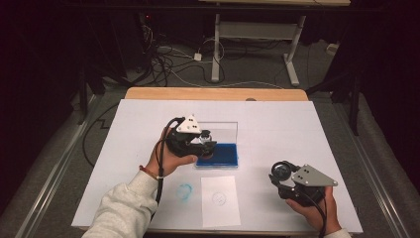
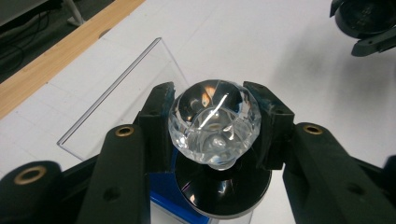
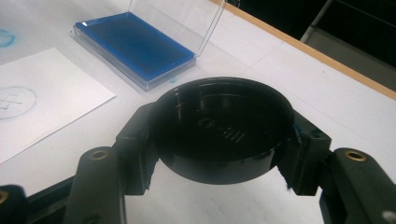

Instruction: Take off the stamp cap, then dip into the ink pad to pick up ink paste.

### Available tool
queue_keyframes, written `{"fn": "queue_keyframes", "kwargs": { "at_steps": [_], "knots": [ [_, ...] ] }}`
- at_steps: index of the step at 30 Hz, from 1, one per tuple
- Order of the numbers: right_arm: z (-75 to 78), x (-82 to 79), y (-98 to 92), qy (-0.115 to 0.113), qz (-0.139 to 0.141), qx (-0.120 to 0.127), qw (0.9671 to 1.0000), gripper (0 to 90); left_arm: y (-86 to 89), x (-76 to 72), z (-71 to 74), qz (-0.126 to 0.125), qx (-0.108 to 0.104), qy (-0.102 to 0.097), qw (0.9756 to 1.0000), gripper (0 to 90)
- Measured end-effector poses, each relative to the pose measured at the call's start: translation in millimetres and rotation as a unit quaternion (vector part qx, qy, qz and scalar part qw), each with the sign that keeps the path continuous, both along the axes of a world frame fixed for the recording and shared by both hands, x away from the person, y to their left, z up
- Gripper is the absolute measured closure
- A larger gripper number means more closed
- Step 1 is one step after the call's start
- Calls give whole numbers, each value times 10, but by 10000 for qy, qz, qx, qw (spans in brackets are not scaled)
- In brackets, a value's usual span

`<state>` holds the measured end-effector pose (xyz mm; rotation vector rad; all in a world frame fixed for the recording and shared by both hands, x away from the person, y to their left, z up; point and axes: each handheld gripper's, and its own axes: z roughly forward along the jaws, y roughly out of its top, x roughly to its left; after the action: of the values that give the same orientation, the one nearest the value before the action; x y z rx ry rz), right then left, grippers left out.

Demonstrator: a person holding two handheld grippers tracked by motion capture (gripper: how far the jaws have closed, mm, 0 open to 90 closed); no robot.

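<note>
Upright, knob topmost, stamp (image 2: 215,122) clamped by left gripper (image 2: 212,123) (right gripper (image 3: 219,135) clasps cap (image 3: 222,128)).

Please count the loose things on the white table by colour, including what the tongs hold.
Clear: 1, faceted glass-knobbed stamp
Black: 1, round plastic cap
Blue: 1, ink pad in clear hinged case
White: 1, stamped paper sheet
Total: 4

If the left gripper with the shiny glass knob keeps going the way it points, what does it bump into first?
Probably the blue ink pad: the left gripper points down at it, the stamp held just above. Depth is unclear.
</note>
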<state>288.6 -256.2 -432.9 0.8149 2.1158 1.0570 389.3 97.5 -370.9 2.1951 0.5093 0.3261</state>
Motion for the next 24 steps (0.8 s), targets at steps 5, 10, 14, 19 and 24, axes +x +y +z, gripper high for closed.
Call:
{"fn": "queue_keyframes", "kwargs": {
  "at_steps": [5, 10, 14, 19, 24],
  "knots": [
    [-13, 10, 19, 3, 14, -3, 10000, 387, -30, 44, -38, 12, 66, 19, 10000, 548],
    [-18, 8, 19, 18, 46, -13, 10000, 387, -86, 82, -72, -13, 138, 51, 9999, 548],
    [-7, 30, 26, 1, 85, 21, 10000, 387, -133, 122, -114, 0, 210, 116, 9997, 547],
    [-13, 42, 65, -4, 153, 26, 9999, 386, -170, 154, -157, 30, 257, 165, 9995, 548],
    [-56, 31, 48, 75, 8, -139, 9999, 386, -231, 228, -237, 55, 405, 147, 9991, 548]
  ]
}}
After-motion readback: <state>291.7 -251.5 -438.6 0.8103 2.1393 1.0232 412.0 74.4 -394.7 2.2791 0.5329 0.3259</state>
